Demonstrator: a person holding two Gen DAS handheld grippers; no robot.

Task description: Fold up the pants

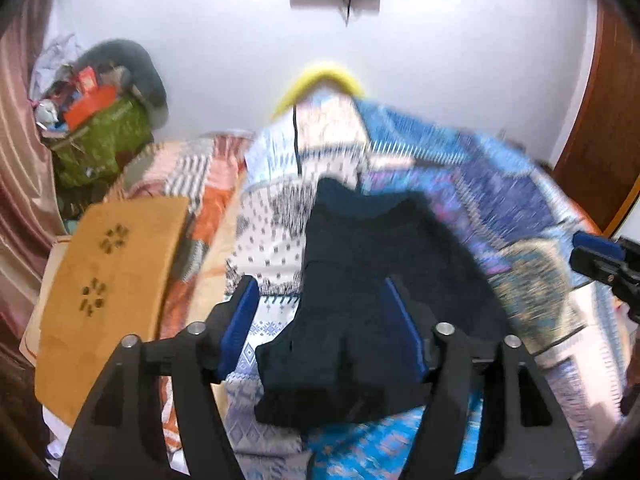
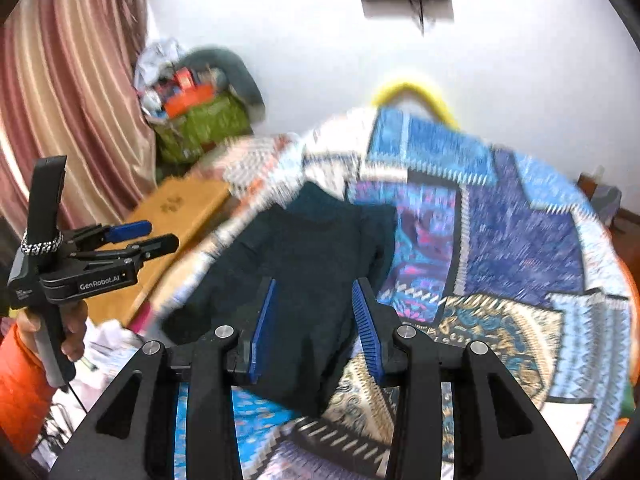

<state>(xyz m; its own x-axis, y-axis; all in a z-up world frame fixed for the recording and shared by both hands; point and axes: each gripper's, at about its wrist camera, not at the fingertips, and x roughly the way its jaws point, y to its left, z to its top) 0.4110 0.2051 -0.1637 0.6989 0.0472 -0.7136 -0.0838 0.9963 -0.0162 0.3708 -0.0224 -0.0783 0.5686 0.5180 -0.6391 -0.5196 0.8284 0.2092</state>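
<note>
Dark navy pants (image 1: pixel 372 280) lie in a folded bundle on the patterned bedspread (image 1: pixel 500 184); they also show in the right wrist view (image 2: pixel 304 264). My left gripper (image 1: pixel 320 312) is open above the near end of the pants, holding nothing. My right gripper (image 2: pixel 314 320) is open above the pants too, its jaws apart and empty. The left gripper shows from the side in the right wrist view (image 2: pixel 156 236), held in a hand. The right gripper's tip shows at the right edge of the left wrist view (image 1: pixel 596 256).
An orange-brown board (image 1: pixel 108 288) lies at the bed's left side. A green bag (image 1: pixel 100 140) stuffed with clutter sits in the far left corner by a pink curtain (image 2: pixel 68 92). A yellow curved object (image 1: pixel 320 80) is behind the bed at the white wall.
</note>
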